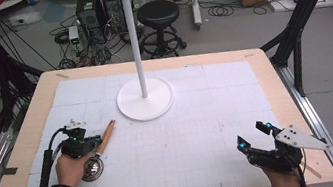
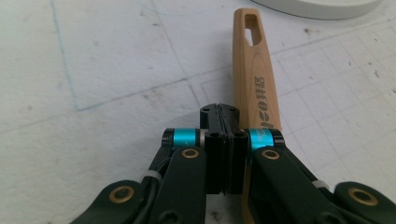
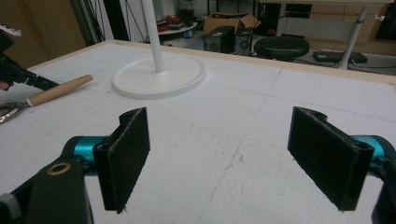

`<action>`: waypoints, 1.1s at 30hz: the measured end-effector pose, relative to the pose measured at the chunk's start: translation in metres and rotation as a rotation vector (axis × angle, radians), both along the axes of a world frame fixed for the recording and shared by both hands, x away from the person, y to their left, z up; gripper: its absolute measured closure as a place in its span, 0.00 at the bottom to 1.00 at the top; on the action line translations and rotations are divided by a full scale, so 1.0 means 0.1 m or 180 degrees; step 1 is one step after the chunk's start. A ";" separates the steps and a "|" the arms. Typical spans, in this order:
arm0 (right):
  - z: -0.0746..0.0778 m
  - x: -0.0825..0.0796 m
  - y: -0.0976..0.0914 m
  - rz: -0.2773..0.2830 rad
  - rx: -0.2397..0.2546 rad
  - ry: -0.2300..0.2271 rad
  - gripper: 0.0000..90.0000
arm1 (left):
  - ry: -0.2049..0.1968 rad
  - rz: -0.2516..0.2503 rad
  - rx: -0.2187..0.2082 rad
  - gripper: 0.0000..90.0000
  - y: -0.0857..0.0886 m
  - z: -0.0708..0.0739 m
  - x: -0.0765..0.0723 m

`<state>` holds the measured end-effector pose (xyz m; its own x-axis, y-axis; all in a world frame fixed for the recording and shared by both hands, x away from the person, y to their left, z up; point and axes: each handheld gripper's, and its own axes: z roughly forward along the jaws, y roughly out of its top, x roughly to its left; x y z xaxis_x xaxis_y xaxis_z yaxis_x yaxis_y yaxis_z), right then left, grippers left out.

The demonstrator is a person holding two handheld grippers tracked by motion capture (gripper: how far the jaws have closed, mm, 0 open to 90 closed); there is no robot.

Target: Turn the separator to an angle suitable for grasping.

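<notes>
A utensil with a wooden handle point(image 1: 108, 132) and a round metal wire head point(image 1: 93, 169) lies on the white mat at the left. My left gripper point(image 1: 97, 140) rests right beside the handle point(image 2: 257, 79), its jaws pressed flat together with nothing between them; the handle runs along and under the right jaw. A white hook stand point(image 1: 137, 52) rises from a round base point(image 1: 146, 106) at the mat's middle back. My right gripper point(image 1: 252, 135) is at the front right, open wide over bare mat point(image 3: 229, 158). Its view also shows the handle point(image 3: 58, 90) and the base point(image 3: 159, 77).
The white gridded mat point(image 1: 196, 134) covers a wooden table point(image 1: 275, 86). Behind the table are a black stool point(image 1: 158, 16), computer cases, cables and cardboard boxes on the floor. Black frame struts stand at both sides.
</notes>
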<state>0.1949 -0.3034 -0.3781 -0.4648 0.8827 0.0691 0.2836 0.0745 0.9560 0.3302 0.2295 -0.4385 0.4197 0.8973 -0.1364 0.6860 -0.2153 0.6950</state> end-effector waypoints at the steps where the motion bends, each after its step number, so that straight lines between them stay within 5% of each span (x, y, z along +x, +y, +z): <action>1: 0.00 0.00 0.00 0.0002 0.0001 0.0003 0.22 | 0.0000 -0.0008 -0.0008 0.98 -0.01 0.00 -0.01; 6: 0.00 0.00 0.00 0.0003 0.0017 0.0002 0.22 | -0.0137 -0.0040 -0.0116 0.97 0.04 0.08 -0.05; 12: 0.01 -0.01 -0.01 -0.0019 0.0039 -0.0048 0.22 | -0.0733 -0.0362 -0.0602 0.79 0.19 0.30 -0.22; 15: 0.02 -0.02 -0.01 -0.0067 0.0079 -0.0072 0.22 | -0.0985 -0.0499 -0.0863 0.63 0.22 0.39 -0.33; 18: 0.02 -0.02 -0.01 -0.0076 0.0061 -0.0077 0.22 | -0.1206 -0.0435 -0.1118 0.35 0.24 0.44 -0.43; 19: 0.02 -0.03 -0.01 -0.0073 0.0067 -0.0068 0.22 | -0.1287 -0.0538 -0.1238 0.27 0.24 0.45 -0.46; 27: 0.03 -0.04 -0.01 -0.0067 -0.0055 -0.0138 0.17 | -0.1532 -0.0758 -0.1065 0.26 0.17 0.52 -0.62; 33: 0.04 -0.03 0.00 -0.0085 -0.0133 -0.0214 0.16 | -0.1491 -0.0808 -0.0961 0.25 0.15 0.48 -0.67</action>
